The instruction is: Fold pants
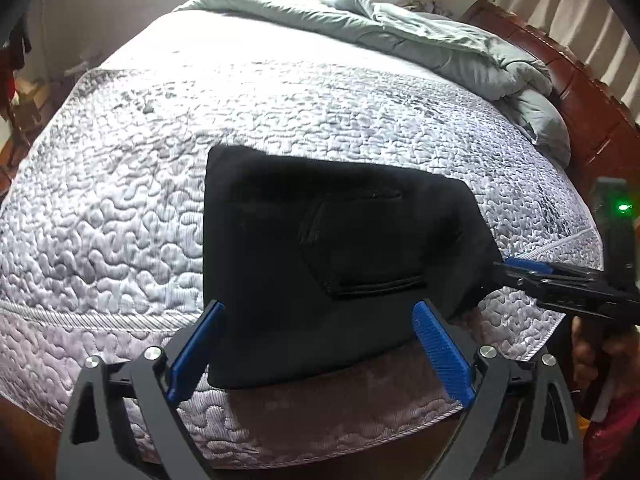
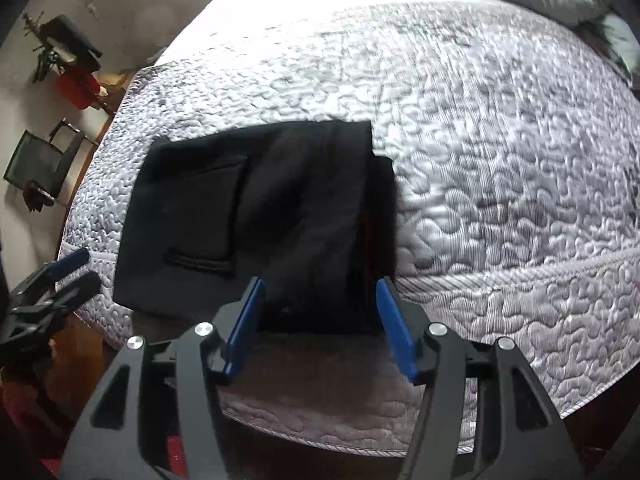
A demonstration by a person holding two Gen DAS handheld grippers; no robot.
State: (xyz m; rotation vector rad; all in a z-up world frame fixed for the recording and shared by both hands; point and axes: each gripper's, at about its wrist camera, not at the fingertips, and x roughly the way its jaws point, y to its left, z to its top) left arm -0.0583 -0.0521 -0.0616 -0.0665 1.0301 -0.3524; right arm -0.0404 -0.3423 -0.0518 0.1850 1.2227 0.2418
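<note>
Folded black fabric pants (image 1: 320,248) lie on the grey quilted mattress (image 1: 120,200). Left gripper (image 1: 320,344) and right gripper (image 2: 320,320) both gape apart, empty.

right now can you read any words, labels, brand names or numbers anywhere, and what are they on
None: no readable text in either view.
The black pants show only a stitched pocket, no legible tag.
The quilted bedspread carries a pattern only.
The left gripper and right gripper bear no markings.
</note>
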